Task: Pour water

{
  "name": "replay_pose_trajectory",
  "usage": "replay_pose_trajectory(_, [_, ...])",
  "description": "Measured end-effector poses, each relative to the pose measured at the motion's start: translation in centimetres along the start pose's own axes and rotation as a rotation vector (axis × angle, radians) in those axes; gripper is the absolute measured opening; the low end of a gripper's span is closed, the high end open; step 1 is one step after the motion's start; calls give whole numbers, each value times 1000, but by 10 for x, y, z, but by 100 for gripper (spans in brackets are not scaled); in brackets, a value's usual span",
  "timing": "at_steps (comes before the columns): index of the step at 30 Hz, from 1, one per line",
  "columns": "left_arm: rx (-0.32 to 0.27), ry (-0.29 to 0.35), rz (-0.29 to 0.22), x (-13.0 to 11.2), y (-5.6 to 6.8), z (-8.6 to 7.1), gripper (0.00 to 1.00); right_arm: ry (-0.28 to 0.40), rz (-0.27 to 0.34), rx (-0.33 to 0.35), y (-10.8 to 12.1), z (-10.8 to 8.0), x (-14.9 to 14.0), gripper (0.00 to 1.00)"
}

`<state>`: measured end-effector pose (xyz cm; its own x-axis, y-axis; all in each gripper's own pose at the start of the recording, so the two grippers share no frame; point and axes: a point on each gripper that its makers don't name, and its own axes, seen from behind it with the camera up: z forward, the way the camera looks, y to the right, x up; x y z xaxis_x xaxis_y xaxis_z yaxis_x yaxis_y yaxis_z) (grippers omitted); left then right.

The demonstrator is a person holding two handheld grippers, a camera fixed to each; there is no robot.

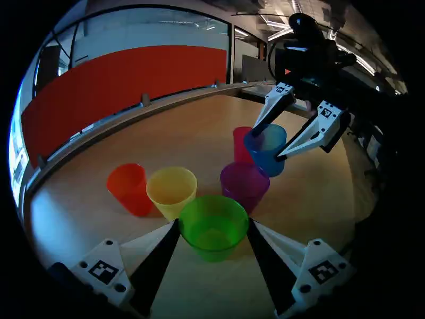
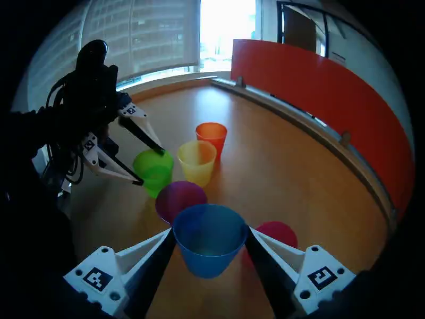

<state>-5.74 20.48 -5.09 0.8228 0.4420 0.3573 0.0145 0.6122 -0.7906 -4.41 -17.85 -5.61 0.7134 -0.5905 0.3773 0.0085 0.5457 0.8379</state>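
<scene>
The blue cup (image 2: 210, 242) is clamped between both fingers of the right gripper (image 2: 210, 231). In the left gripper view it is seen raised off the desk (image 1: 186, 122), above the purple cup (image 1: 244, 185) and just in front of a pink cup (image 1: 241, 139). The green cup (image 1: 212, 228) is gripped on both sides by the left gripper (image 1: 212, 223) and appears to rest on the desk, though contact cannot be confirmed. Yellow (image 1: 171, 191) and orange (image 1: 128, 189) cups are set just beside it, touching each other.

The step in hand is judged to be bringing the blue cup over a receiving cup, probably the green one, since that is the one being steadied. Water is hard to make out in either cup; a faint level may be seen low in both.

For a clean pour, the blue rim should be carried across the purple cup without brushing it and centred over the green mouth before any tilt is begun. The tilt is best made slowly about the rim. The green cup should be held firm but not squeezed, as thin plastic may be deformed.
</scene>
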Motion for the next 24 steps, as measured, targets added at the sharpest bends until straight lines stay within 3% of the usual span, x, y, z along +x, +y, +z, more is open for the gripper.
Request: replay_pose_trajectory(24, [-14, -10, -21, -4, 0, 9, 89, -36, -16, 14, -4, 15, -24, 92])
